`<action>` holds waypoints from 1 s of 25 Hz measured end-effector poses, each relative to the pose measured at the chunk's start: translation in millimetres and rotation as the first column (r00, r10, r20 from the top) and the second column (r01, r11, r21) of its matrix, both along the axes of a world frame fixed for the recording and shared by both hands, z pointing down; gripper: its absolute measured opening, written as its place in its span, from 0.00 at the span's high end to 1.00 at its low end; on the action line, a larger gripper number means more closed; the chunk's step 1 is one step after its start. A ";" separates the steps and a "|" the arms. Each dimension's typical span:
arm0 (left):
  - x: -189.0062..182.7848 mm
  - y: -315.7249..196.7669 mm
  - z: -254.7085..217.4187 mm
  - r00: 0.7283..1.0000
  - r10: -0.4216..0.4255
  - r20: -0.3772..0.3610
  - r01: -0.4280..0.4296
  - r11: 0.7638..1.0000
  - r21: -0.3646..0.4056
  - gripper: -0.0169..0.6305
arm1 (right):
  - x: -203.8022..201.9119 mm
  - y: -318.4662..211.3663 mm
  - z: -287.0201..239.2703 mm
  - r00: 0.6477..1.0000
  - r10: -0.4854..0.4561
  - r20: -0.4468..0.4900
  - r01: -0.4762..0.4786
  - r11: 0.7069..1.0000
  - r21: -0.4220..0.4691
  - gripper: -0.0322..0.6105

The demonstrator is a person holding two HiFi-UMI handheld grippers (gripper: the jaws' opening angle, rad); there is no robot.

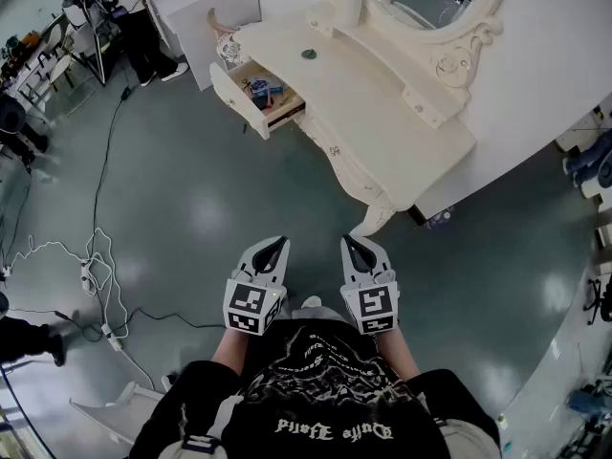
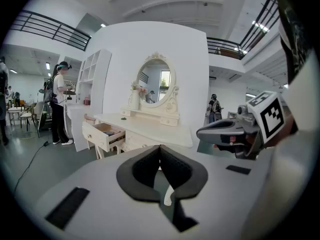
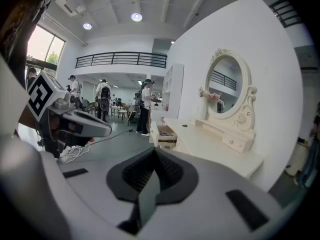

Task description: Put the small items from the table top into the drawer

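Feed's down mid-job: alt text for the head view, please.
The grey two-jaw left gripper and right gripper, both shut and empty, are held close to the person's body over a grey floor, well short of the cream carved dressing table. Its drawer stands open with small items inside, and one small dark round item lies on the table top.

Brightness: even, bright indoor light in all three views.
Source: round ceiling lamps (image 3: 136,17) high above the right gripper (image 3: 155,151); daylight from a window (image 3: 44,46) at its upper left.
Glare: soft pale patch on the glossy floor (image 1: 206,220) ahead of the left gripper (image 1: 275,245).
Distortion: strong fisheye bending, with dark corners in both gripper views.
Focus: gripper bodies nearest the lens are blurred.
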State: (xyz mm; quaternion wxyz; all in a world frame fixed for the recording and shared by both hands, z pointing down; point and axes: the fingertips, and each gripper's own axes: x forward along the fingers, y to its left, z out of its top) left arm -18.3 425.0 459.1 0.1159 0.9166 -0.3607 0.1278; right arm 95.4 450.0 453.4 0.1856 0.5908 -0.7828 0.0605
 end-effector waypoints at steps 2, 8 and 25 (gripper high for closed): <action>-1.5 3.2 2.2 1.000 -0.005 -0.001 0.005 1.000 0.001 0.95 | 0.5 3.6 1.7 1.000 -0.002 -0.004 0.002 1.000 0.001 0.94; -2.1 9.1 2.9 1.000 -0.020 -0.007 0.020 1.000 0.005 0.95 | 2.9 11.0 3.7 1.000 -0.007 -0.017 0.007 1.000 0.002 0.94; 10.3 -5.4 0.7 1.000 0.000 -0.021 0.000 1.000 0.019 0.95 | 15.2 -2.5 -0.1 1.000 0.027 0.008 -0.027 0.999 0.038 0.94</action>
